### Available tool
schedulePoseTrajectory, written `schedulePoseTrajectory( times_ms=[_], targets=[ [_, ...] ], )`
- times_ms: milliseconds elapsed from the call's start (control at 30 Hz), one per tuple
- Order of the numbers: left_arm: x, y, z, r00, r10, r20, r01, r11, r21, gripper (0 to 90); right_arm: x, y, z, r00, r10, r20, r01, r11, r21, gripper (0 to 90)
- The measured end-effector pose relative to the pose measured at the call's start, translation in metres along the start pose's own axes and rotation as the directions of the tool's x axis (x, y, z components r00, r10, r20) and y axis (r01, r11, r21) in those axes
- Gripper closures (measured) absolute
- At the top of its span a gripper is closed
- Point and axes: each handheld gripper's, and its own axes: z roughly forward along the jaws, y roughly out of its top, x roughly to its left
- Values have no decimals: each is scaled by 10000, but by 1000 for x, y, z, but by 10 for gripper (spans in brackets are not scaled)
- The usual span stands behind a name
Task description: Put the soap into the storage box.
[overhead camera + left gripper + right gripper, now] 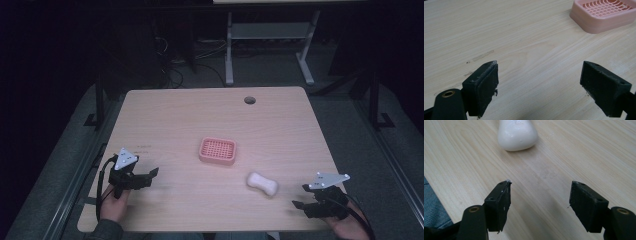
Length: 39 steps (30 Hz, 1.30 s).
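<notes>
On desk: white soap beside pink soap dish; left gripper and right gripper jaws open, empty.

- Table: pale wood-grain top, matt, smooth, with faint scuff marks.
- Soap dish: pink plastic, moulded grid, slight sheen.
- Soap bar: white, smooth, glossy.
- Left gripper and right gripper: black matt pads, edges worn and flecked; brass-coloured metal inserts.
</notes>
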Motion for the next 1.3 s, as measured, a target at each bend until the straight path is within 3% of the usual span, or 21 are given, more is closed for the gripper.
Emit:
schedulePoseTrajectory(
  times_ms=[567,1300],
  targets=[
    [0,0,-1,9999,135,19,-135,9999,21,147,7,15,3,9990,-369,-234,372,9992,159,337],
    [0,0,-2,9999,116,-20,-116,9999,-26,147,16,63,15,9904,-1236,-624,1278,9895,677,301]
  ],
)
